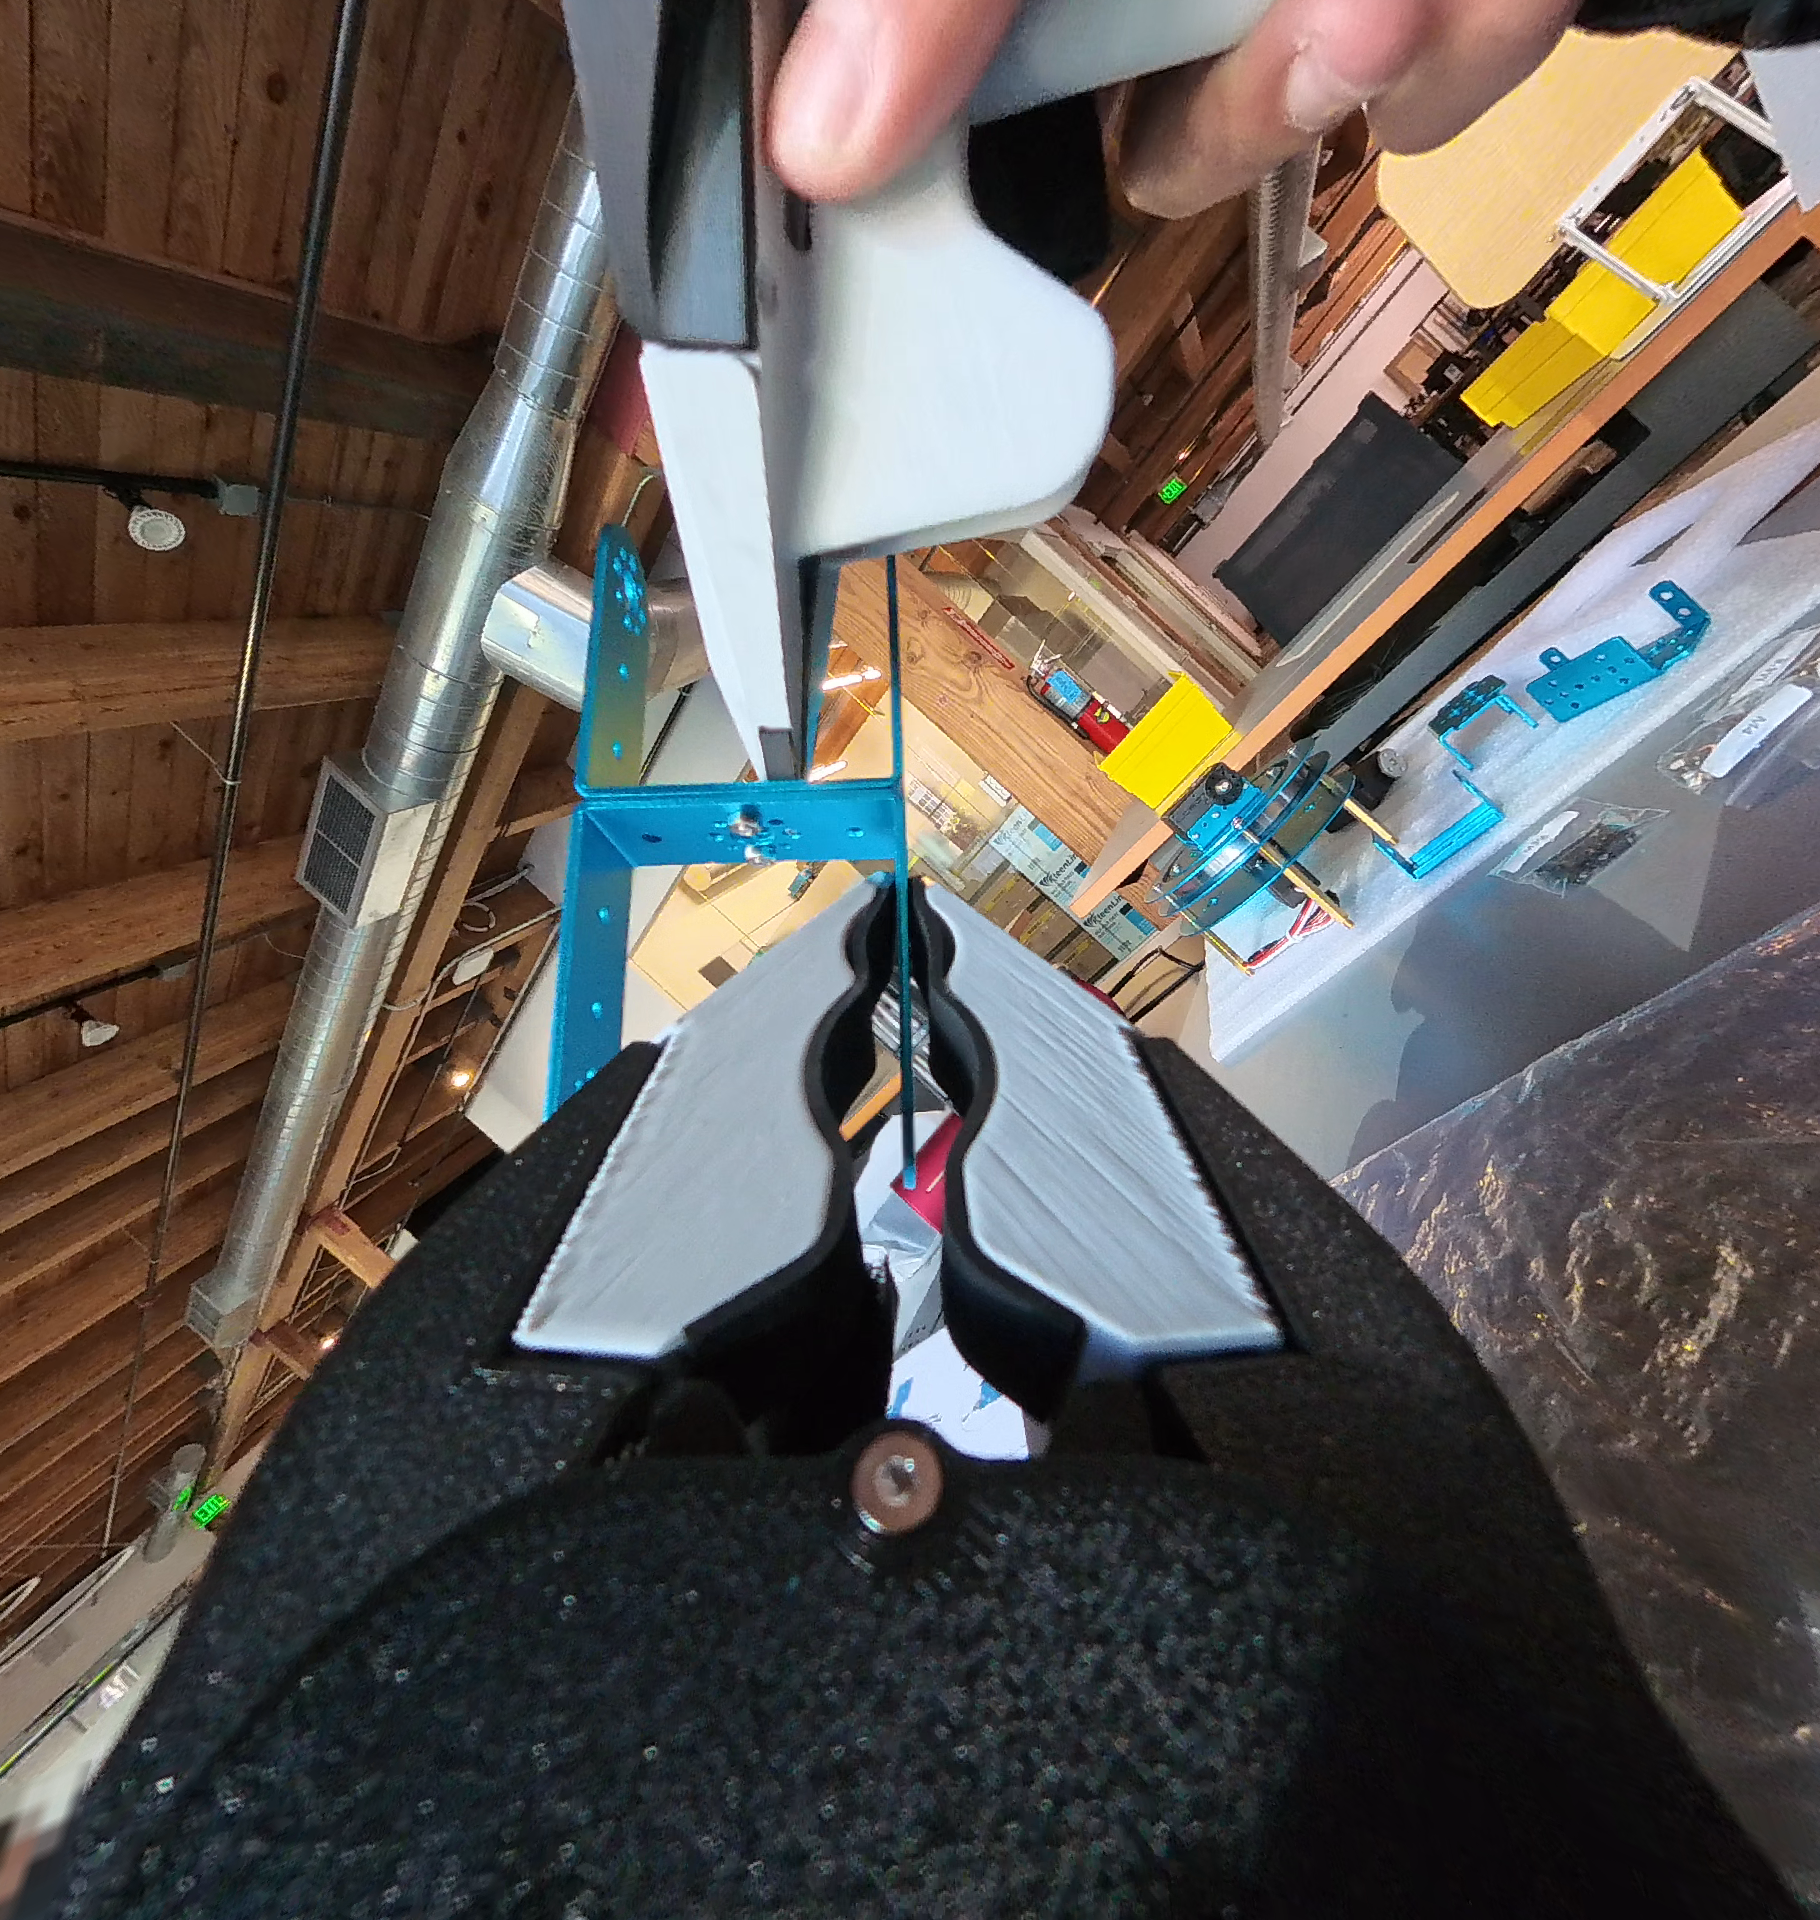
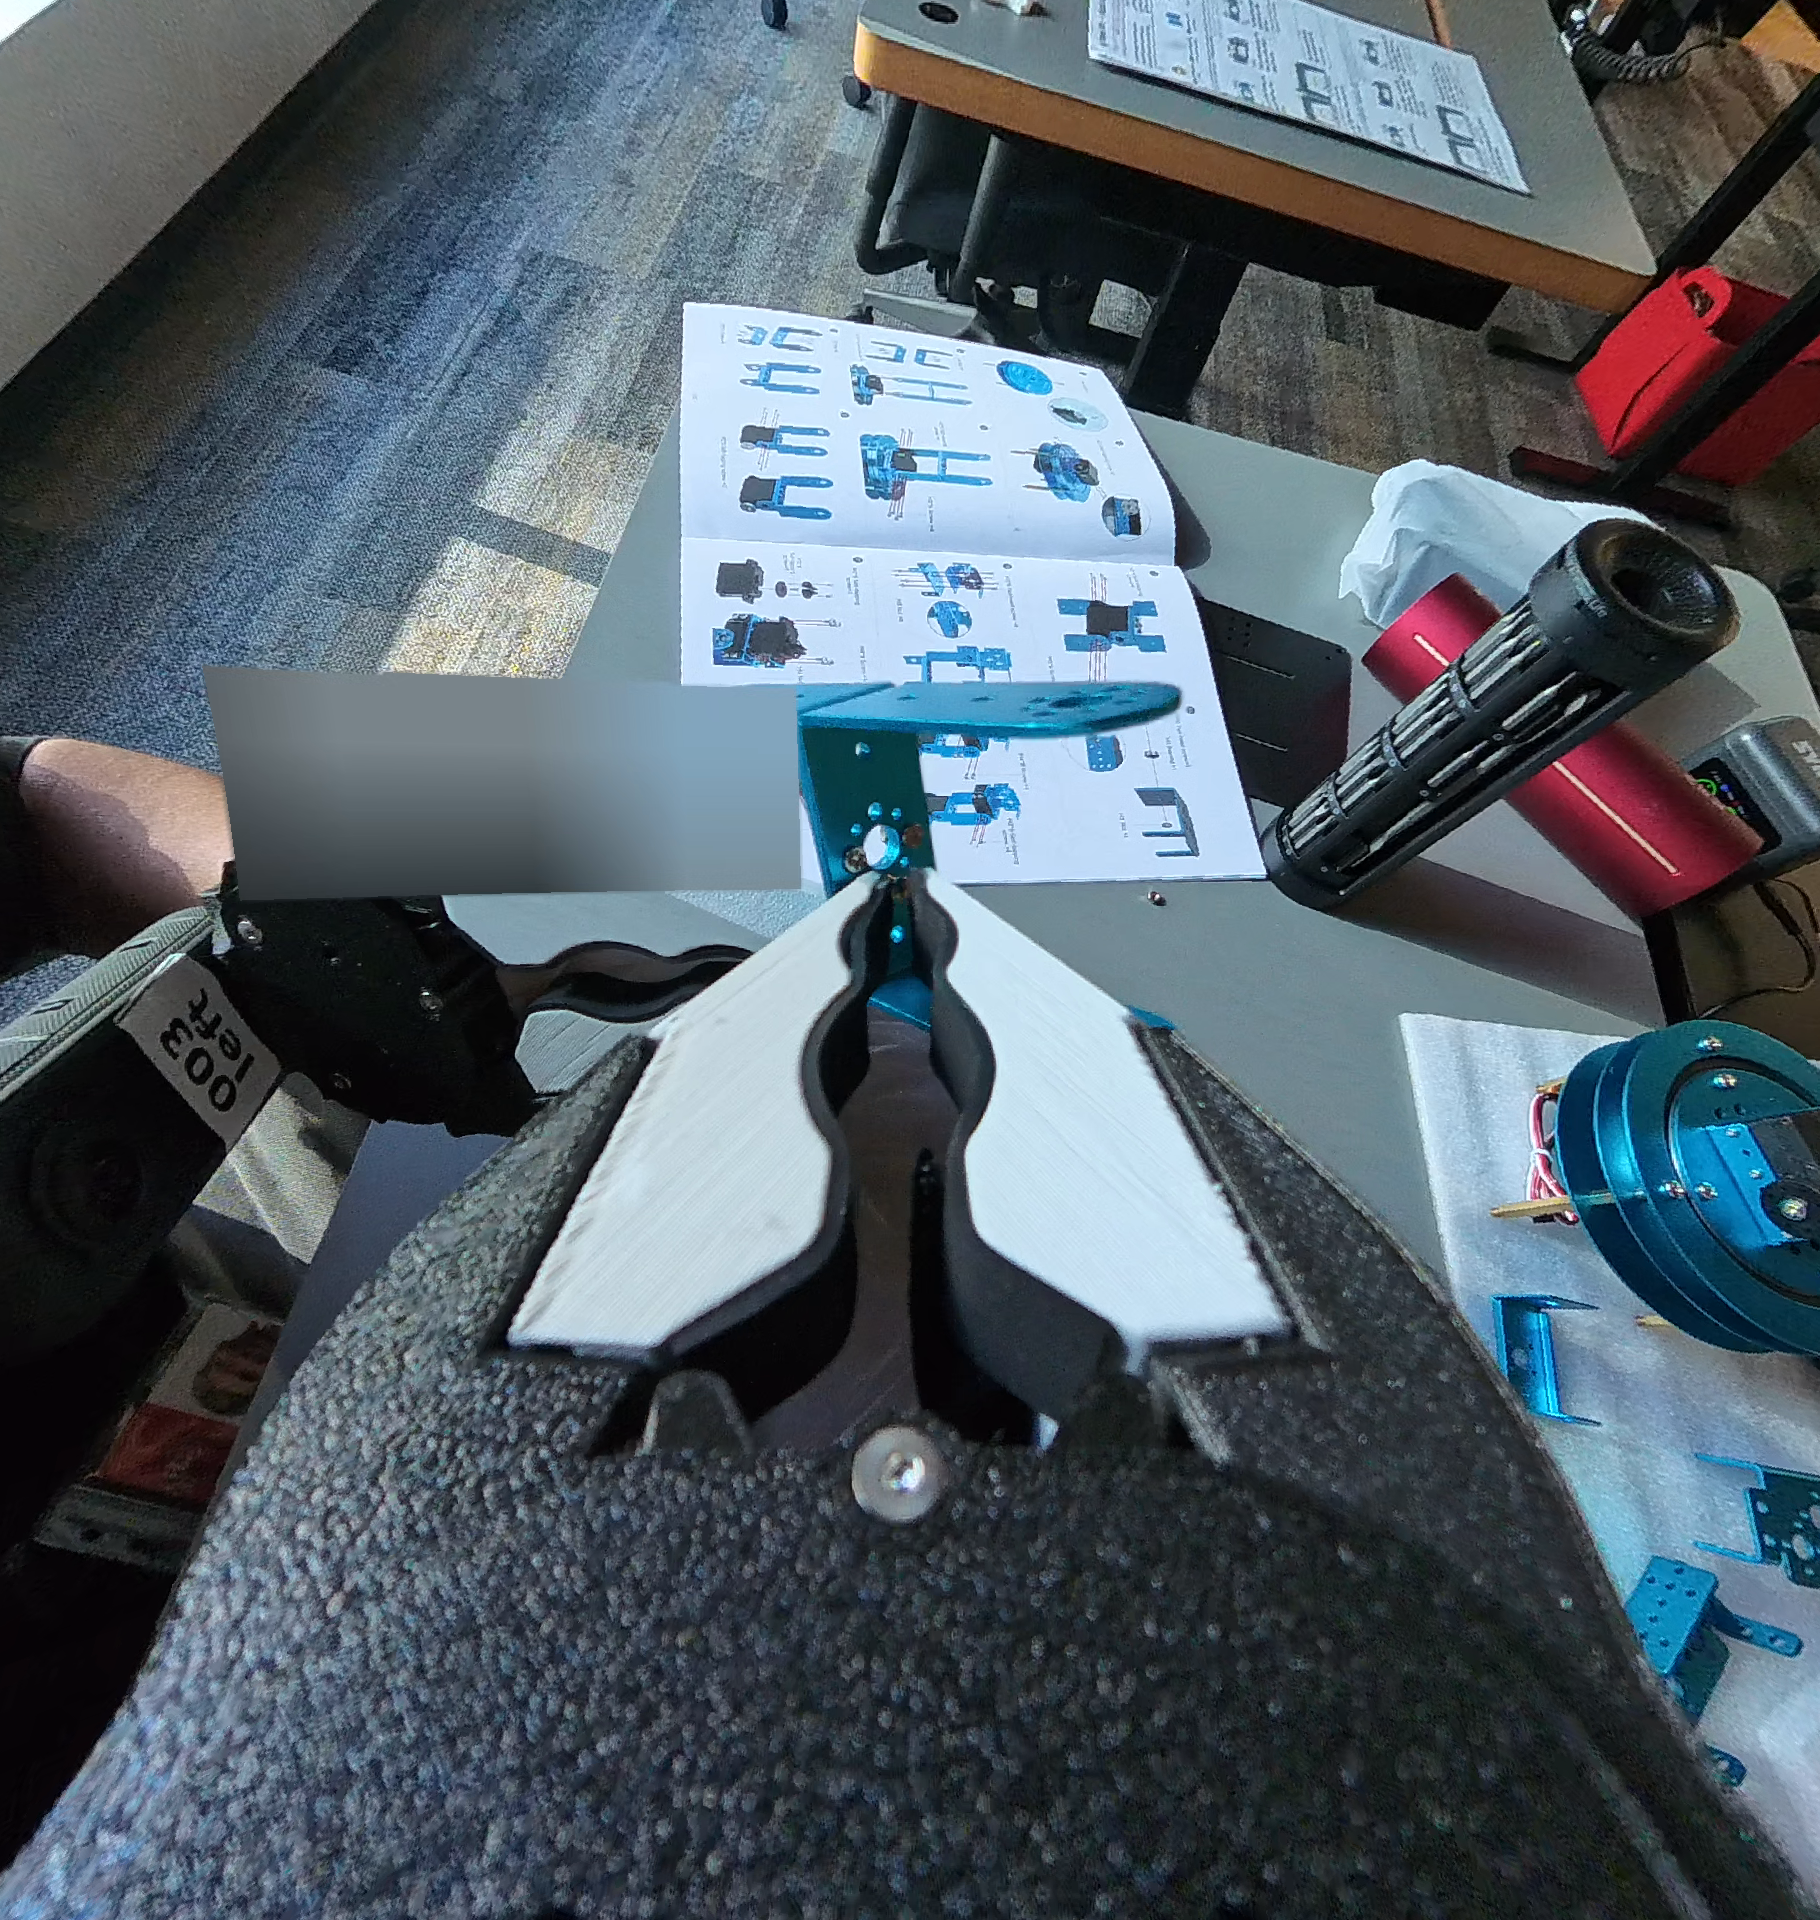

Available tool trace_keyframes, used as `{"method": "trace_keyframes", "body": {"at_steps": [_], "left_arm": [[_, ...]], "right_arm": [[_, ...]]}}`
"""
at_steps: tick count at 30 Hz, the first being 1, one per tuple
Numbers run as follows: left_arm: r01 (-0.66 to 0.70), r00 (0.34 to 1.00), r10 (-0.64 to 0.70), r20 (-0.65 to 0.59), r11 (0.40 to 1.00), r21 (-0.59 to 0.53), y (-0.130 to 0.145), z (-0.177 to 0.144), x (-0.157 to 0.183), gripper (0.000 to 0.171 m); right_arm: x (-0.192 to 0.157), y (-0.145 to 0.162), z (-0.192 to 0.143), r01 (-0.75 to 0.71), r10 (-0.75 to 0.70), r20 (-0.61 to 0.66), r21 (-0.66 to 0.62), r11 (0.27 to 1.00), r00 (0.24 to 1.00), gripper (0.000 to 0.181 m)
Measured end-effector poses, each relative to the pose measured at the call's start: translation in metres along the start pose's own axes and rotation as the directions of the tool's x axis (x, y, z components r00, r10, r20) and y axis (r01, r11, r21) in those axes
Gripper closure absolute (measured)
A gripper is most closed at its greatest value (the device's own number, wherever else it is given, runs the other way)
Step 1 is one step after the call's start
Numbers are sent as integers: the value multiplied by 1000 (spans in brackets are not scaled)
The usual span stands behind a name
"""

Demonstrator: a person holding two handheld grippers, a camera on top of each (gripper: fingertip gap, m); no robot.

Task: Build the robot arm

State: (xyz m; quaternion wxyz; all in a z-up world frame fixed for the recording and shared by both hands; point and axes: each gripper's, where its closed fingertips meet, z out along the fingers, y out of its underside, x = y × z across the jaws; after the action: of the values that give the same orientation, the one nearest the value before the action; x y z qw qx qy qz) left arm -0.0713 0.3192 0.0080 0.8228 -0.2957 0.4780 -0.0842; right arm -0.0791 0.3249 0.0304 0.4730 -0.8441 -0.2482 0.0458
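Note:
A blue metal U-bracket (image 1: 677, 831) is held up in the air. My left gripper (image 1: 901, 894) is shut on one thin side plate of it, seen edge-on between the pads. My right gripper (image 1: 781, 764), held by a hand, comes in from above, and its tips meet the bracket's cross-piece beside a small screw (image 1: 745, 826). In the right wrist view my right gripper (image 2: 890, 883) is shut, with its tips against the bracket (image 2: 864, 790) just below a round hole. Whether it pinches something small is hidden. The left gripper (image 2: 677, 971) reaches in from the left.
On the grey table (image 2: 1249, 987) lie an open picture booklet (image 2: 937, 582), a black bit holder (image 2: 1488, 727) and a red tube (image 2: 1571, 790). A white foam sheet (image 2: 1488, 1351) carries a round blue assembly (image 2: 1737, 1195) and loose blue brackets (image 2: 1799, 1527). The grippers are tip to tip, or close to it.

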Motion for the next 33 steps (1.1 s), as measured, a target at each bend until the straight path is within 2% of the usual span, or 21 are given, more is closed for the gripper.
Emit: {"method": "trace_keyframes", "body": {"at_steps": [8, 13, 18, 29, 33], "left_arm": [[4, 1000, -4, 2, 1000, 6, -1, -1, -1, 171], [23, 1000, -23, 0, 1000, -2, 1, 0, -2, 171], [18, 1000, -18, -10, 1000, -8, 3, 1, 0, 171], [19, 1000, -19, -14, 1000, -8, 2, 1, 1, 171], [15, 1000, -15, -19, 1000, -15, 4, 2, 2, 171]], "right_arm": [[1, -4, -4, 16, -16, -2, 16, 1000, 1000, 169], [-4, -7, -14, 97, -98, 17, 37, 995, 995, 148], [-16, 5, 2, 144, -144, 38, -11, 989, 989, 140], [-12, 2, 3, 163, -163, -17, -1, 987, 986, 153], [-14, 7, 6, 167, -167, -8, -22, 986, 986, 149]]}}
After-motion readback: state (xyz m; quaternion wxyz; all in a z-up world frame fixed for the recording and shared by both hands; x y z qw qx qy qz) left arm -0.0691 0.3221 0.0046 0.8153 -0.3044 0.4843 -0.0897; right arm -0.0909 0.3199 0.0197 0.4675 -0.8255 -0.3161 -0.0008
